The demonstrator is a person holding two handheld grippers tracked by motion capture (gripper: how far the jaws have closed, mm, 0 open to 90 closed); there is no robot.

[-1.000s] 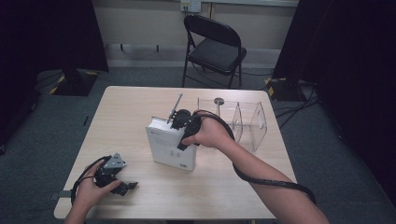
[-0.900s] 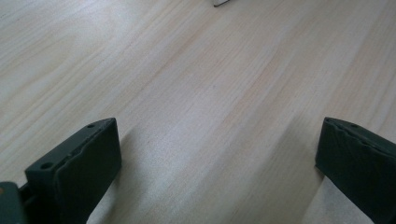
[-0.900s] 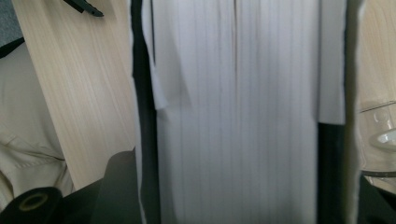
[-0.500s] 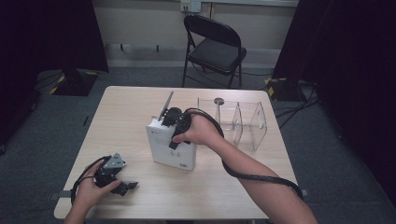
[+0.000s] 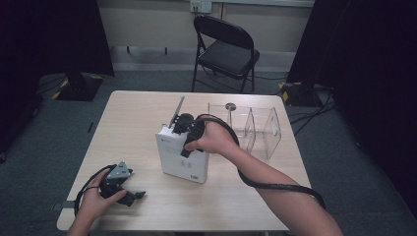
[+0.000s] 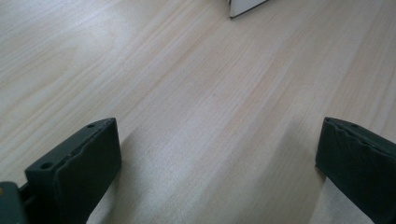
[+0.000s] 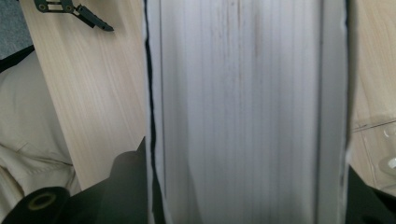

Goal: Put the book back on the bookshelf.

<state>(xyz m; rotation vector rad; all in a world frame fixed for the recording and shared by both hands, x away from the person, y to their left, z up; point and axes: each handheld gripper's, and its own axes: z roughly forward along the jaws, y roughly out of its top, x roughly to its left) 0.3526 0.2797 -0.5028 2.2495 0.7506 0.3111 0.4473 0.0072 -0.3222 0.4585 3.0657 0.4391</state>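
At table (image 5: 137, 118) centre: white book (image 5: 183, 156) upright, gripped across its thickness from above by right gripper (image 5: 189, 133), jaws just closing. At seven o'clock from it, near table edge: left gripper (image 5: 129, 192), wide, holding nothing.

A book (image 5: 182, 160) stands upright at the middle of the table (image 5: 133, 115), with the right gripper (image 5: 189, 133) on its top edge and its jaws down either side. Just right of the book and a little behind it sits a divided holder (image 5: 258, 128). The left gripper (image 5: 129, 193) rests on the table's near left corner, well apart from the book, and a chair (image 5: 227, 49) stands behind the table.
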